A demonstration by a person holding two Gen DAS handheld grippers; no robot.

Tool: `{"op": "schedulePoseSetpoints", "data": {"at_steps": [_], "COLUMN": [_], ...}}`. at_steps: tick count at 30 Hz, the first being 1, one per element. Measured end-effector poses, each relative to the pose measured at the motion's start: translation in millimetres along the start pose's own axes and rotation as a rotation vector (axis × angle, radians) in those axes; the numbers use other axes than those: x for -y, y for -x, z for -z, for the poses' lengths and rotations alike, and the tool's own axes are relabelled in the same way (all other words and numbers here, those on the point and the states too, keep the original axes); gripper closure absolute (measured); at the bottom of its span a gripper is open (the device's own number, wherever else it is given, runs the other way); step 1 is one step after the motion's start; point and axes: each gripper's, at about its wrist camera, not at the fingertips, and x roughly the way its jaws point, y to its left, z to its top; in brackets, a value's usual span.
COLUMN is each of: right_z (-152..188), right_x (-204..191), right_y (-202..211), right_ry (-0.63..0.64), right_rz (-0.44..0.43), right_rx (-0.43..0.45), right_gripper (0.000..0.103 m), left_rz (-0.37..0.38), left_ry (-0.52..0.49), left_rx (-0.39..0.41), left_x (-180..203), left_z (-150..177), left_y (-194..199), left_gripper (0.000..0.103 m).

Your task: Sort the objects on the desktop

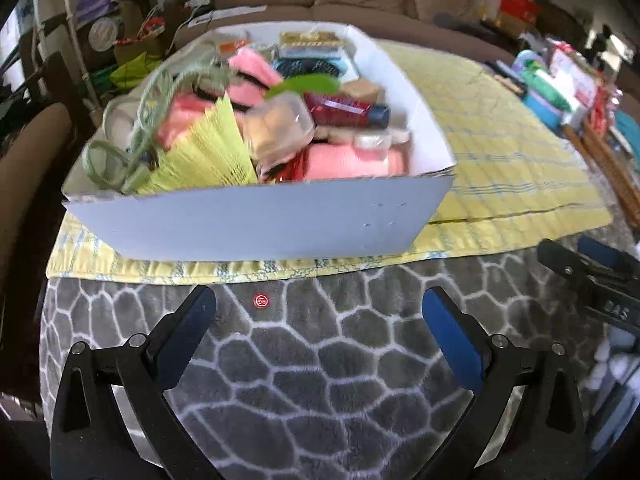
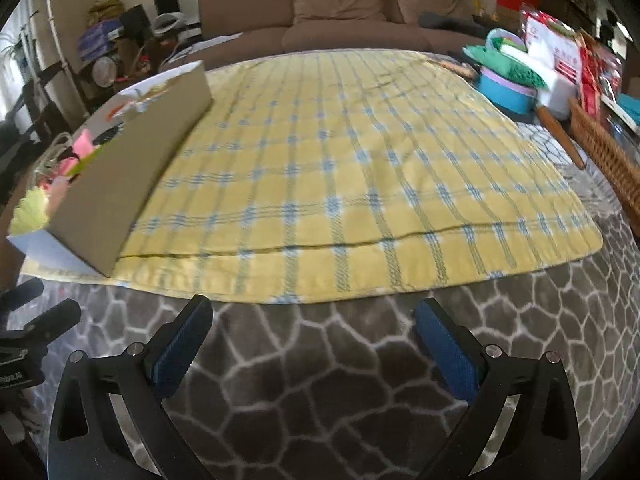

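A white cardboard box [image 1: 256, 220] sits on a yellow checked cloth [image 1: 500, 128], packed with small items: a red tube [image 1: 344, 109], a clear plastic container [image 1: 280, 124], pink cloths [image 1: 344, 160], a yellow-green fan-like paper [image 1: 208, 152], a green cord [image 1: 160, 96]. My left gripper [image 1: 318, 304] hovers open over the grey patterned blanket [image 1: 320, 360], just in front of the box. My right gripper [image 2: 314, 312] is open too, above the blanket [image 2: 320, 380] at the cloth's [image 2: 340, 152] near edge. The box [image 2: 120, 168] lies to its left. Both hold nothing.
A brown sofa [image 2: 336, 12] runs behind the table. At the right stand a blue tub [image 2: 504, 88], packaged goods [image 2: 556, 52], a wicker basket [image 2: 608, 160] and a wooden stick [image 2: 560, 136]. Cluttered shelves [image 1: 112, 32] fill the back left. The other gripper [image 1: 592, 280] shows at the right edge.
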Motion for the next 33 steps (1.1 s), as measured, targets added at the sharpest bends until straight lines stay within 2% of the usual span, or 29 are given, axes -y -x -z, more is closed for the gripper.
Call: {"op": "schedulePoseSetpoints", "data": {"at_steps": [3,6,14,33], "right_z": [2.0,4.5,4.7,4.8], "right_x": [-3.0,-1.6,-5.8,-5.5], "right_y": [-4.9,-7.8,-11.9,-12.0], "right_ry": [0.015,0.001,0.025,0.011], "right_rz": [0.026,0.039,0.078,0.096], "right_rx": [-0.011,-0.015,-0.031,-0.034], "right_gripper": [0.0,0.0,0.0,0.0], "left_rz": [-0.005,-0.027,-0.097,-0.093], "left_ry": [0.048,0.048,0.056,0.057], "left_rx": [-0.018,-0.024,0.013,0.012], "left_x": [-3.6,-0.7,6.3,6.4], "left_z": [-1.3,-3.6,-3.6,-3.6], "left_y": [-8.9,-17.7,-25.2,-25.2], "left_gripper": [0.0,0.0,0.0,0.0]}}
